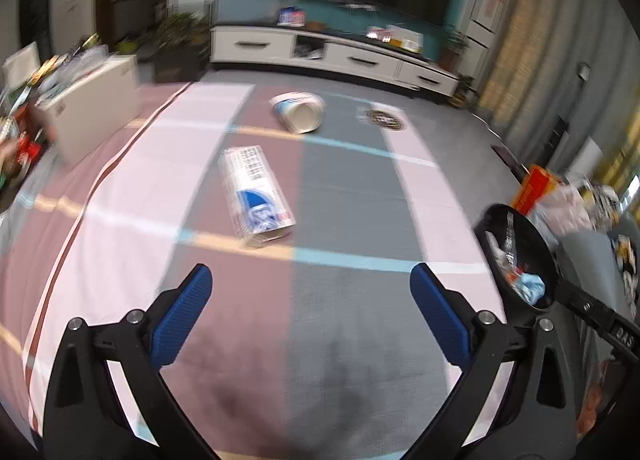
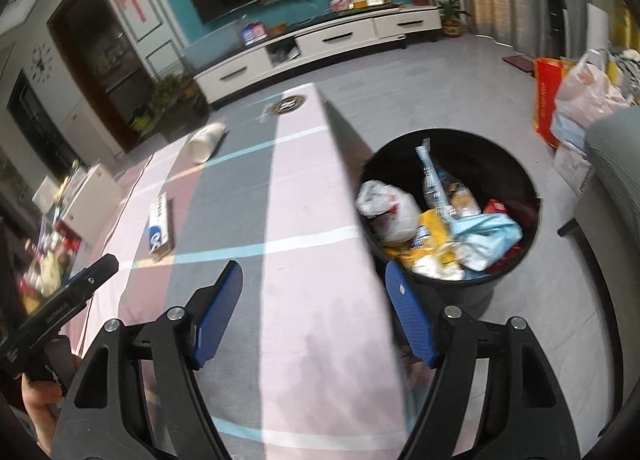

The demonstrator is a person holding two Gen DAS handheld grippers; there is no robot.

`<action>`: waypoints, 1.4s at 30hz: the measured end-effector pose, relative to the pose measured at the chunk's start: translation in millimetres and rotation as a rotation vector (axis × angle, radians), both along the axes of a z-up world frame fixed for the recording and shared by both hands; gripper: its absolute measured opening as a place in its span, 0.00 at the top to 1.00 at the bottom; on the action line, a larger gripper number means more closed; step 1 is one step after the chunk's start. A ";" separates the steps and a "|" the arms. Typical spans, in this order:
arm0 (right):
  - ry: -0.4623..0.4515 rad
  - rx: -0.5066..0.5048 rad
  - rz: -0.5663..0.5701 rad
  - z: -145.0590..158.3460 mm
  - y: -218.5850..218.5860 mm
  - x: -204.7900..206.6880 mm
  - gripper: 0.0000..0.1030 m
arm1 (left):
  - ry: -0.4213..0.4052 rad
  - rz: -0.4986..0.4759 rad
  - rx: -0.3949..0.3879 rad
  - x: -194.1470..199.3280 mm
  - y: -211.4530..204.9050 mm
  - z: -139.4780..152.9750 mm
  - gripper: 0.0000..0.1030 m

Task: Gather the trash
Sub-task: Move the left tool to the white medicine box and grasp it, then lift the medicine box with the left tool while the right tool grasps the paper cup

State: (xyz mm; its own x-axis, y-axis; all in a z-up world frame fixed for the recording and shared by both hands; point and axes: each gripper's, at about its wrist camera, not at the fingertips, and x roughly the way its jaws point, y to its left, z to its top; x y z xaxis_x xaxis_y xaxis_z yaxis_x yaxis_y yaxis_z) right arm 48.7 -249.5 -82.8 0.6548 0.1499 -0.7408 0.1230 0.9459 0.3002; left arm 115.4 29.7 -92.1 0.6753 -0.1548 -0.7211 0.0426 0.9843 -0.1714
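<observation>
The flat carton point(image 1: 256, 192) lies on the cloth-covered table point(image 1: 352, 196), just beyond the left gripper point(image 1: 311, 316), whose jaws stand wide and empty like the right gripper point(image 2: 314, 314); it looks light, crushable, best pinched across its narrow width.

Wide bare stretches of the pink-and-grey striped tablecloth point(image 1: 352, 196) lie around the flattened blue-and-white carton point(image 1: 254, 192) and tipped white paper cup point(image 1: 298, 111), while the black round bin point(image 2: 476, 292), heaped with wrappers, stands tight against the table's right edge.
</observation>
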 end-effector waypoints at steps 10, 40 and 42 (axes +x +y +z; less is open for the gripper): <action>0.064 -0.024 0.144 -17.6 64.2 34.9 0.29 | 0.087 0.176 -0.100 8.9 91.9 -35.7 0.04; 0.044 0.006 0.207 -43.1 80.3 142.4 0.29 | 0.091 0.088 0.020 138.9 36.9 -70.1 0.56; 0.043 0.015 0.221 -41.8 86.0 156.5 0.29 | 0.068 0.103 0.004 141.6 53.1 -63.2 0.56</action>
